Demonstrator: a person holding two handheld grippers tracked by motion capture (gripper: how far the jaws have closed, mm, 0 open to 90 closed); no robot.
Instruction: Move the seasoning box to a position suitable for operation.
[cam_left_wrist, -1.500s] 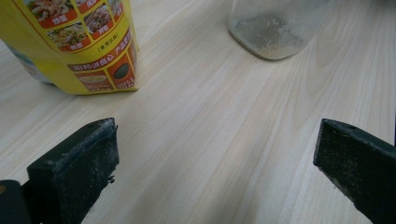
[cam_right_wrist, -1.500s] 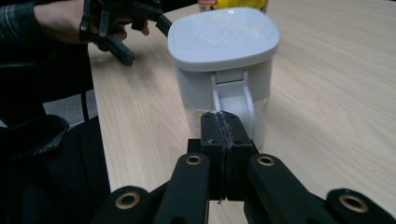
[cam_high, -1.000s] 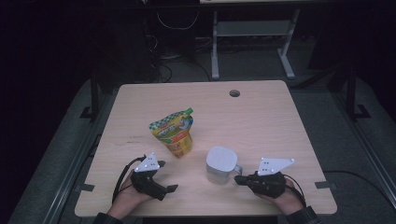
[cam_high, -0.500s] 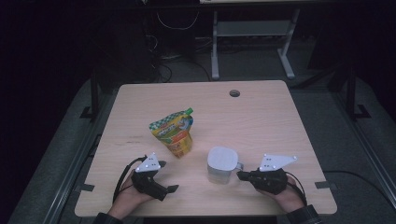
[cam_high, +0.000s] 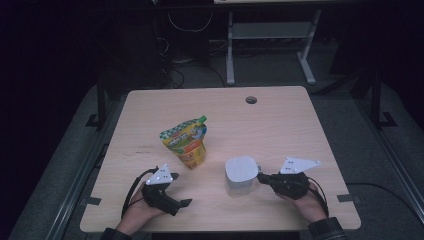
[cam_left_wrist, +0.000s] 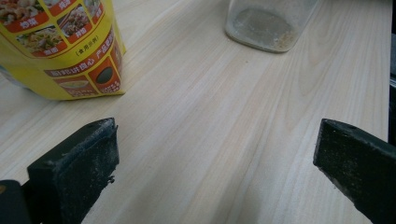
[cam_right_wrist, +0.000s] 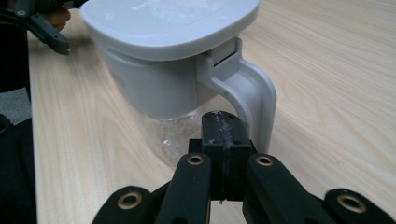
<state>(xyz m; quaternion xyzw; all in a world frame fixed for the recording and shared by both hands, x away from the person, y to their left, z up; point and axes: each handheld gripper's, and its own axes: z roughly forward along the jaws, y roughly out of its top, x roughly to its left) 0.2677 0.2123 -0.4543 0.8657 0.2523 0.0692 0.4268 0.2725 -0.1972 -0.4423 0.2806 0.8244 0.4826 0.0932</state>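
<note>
Lidded jug (cam_high: 241, 175), upright on the counter (cam_high: 280, 125) near its front edge in the high view, long axis vertical, handle turned toward the right tongs (cam_high: 263, 177); those tongs pressed together with the tips at the handle, whether touching it not clear from above. Yellow pouch (cam_high: 186, 142) upright to the jug's left and a little farther back; left tongs (cam_high: 183, 202) low on the counter in front of the pouch, spread wide, holding nothing. From the left gripper view: both jaws far apart over bare wood, pouch (cam_left_wrist: 60, 46) beside the left jaw, clear base of the jug (cam_left_wrist: 266, 23) beyond, some pale residue inside. From the right gripper view: white lid and grey-white body (cam_right_wrist: 163, 60) close up, handle looping down on the right, tongs (cam_right_wrist: 226, 135) fully shut just inside the loop, nothing gripped between the pads.
</note>
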